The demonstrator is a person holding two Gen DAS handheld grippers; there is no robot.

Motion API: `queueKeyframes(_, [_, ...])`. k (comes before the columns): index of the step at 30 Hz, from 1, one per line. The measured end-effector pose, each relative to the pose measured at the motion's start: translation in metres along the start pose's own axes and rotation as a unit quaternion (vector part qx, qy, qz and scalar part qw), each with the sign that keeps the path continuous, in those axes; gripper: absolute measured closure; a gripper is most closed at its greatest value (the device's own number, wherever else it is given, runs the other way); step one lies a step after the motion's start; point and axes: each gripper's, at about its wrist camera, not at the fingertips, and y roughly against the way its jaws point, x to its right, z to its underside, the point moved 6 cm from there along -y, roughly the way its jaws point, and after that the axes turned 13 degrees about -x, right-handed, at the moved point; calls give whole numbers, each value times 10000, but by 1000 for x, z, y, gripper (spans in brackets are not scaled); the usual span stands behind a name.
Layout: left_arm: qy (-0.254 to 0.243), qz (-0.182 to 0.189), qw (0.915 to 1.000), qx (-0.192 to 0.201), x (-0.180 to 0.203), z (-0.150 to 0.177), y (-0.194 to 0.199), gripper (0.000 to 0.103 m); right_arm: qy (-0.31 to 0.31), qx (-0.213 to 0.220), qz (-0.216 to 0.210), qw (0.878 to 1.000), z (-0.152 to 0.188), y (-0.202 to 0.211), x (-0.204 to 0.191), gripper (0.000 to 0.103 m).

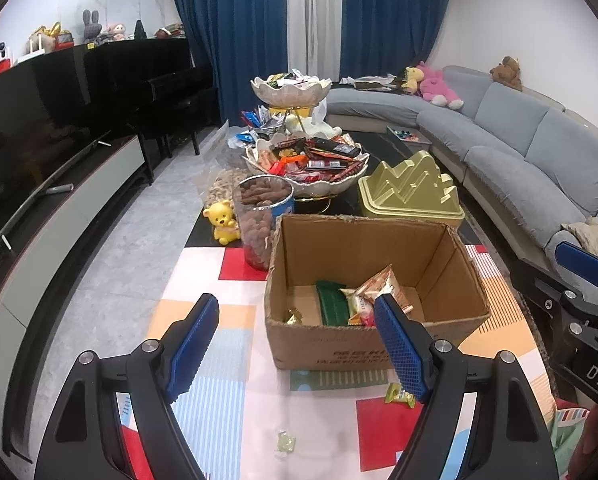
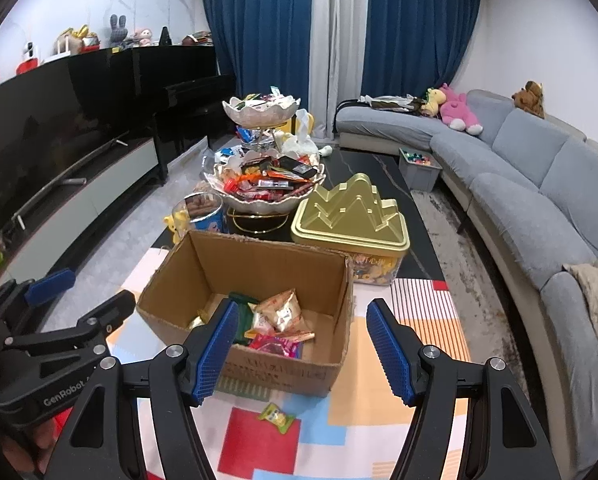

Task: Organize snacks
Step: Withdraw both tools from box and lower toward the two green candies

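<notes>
In a living room with blue curtains, over the patterned surface [image 1: 227, 360], I hold the left gripper [image 1: 299, 344] and right gripper [image 2: 299, 344] wide and empty; the green snack packet [image 2: 275, 416] lies just before the cardboard box [image 2: 291, 372]; light, crinkly, likely slippery; best pinched across its middle.

The left gripper [image 1: 297, 350] was held level and pointed forward, its two blue-padded fingers [image 1: 399, 354] spread wide with nothing between them. The right gripper [image 2: 301, 350] sat beside it at about the same height, its jaws equally wide apart and empty. Each gripper showed at the edge of the other's wrist view, close alongside.
</notes>
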Motion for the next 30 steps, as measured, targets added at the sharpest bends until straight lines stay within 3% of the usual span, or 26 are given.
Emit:
queueKeyframes(9, [106, -15, 9999, -103, -8, 21, 2, 24, 67, -32, -42, 10000, 17, 3, -7, 36])
queueKeyframes(11, [86, -22, 9999, -131, -8, 26, 1, 24, 55, -14, -42, 10000, 20, 4, -8, 26])
queueKeyframes(13, [72, -15, 9999, -153, -8, 31, 1, 23, 29, 20, -54, 10000, 25, 5, -8, 23])
queueKeyframes(16, [98, -15, 9998, -165, -9, 39, 2, 14, 25, -3, -59, 10000, 31, 4, -9, 23])
queueKeyframes(30, [124, -142, 9996, -203, -13, 75, -8, 14, 23, -2, -70, 10000, 70, -11, -14, 23])
